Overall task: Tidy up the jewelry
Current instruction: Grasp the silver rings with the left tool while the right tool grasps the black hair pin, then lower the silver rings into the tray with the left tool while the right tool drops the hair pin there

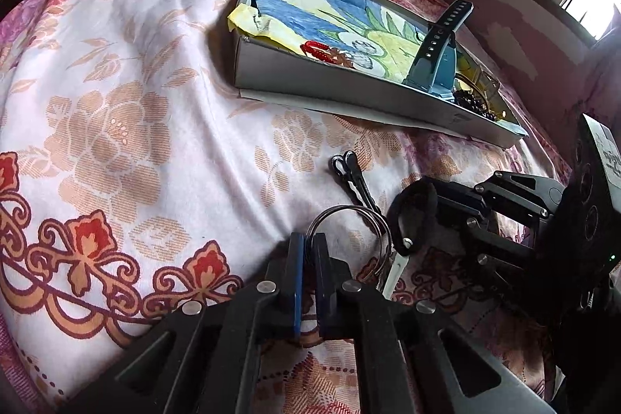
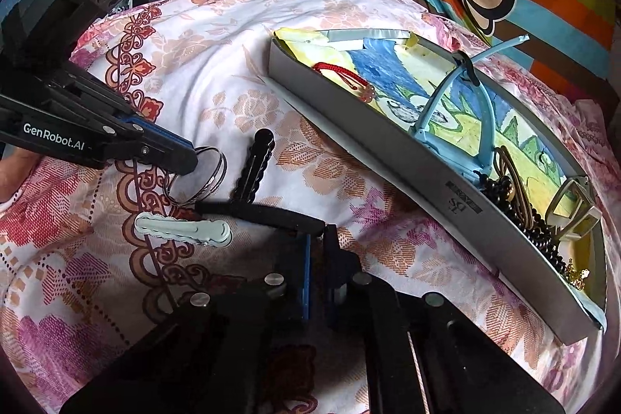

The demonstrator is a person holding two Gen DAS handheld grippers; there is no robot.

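On flowered bedspread (image 1: 116,72) | left gripper (image 1: 306,243) is pinching thin silver bangles (image 1: 349,216); right gripper (image 2: 316,239) is clamping black hair band (image 2: 252,210) | next: both likely lifting into grey cardboard tray (image 2: 388,158).

Thin silver bangles (image 2: 202,177) lie on the flowery bedsheet, pinched at one edge. Beside them rest a black hair clip (image 2: 254,161), a white clip (image 2: 182,228) and a black band (image 2: 256,209). The grey tray (image 2: 388,165) holds a red bracelet (image 2: 341,72), a blue watch (image 1: 434,61) and black beads (image 2: 520,216)
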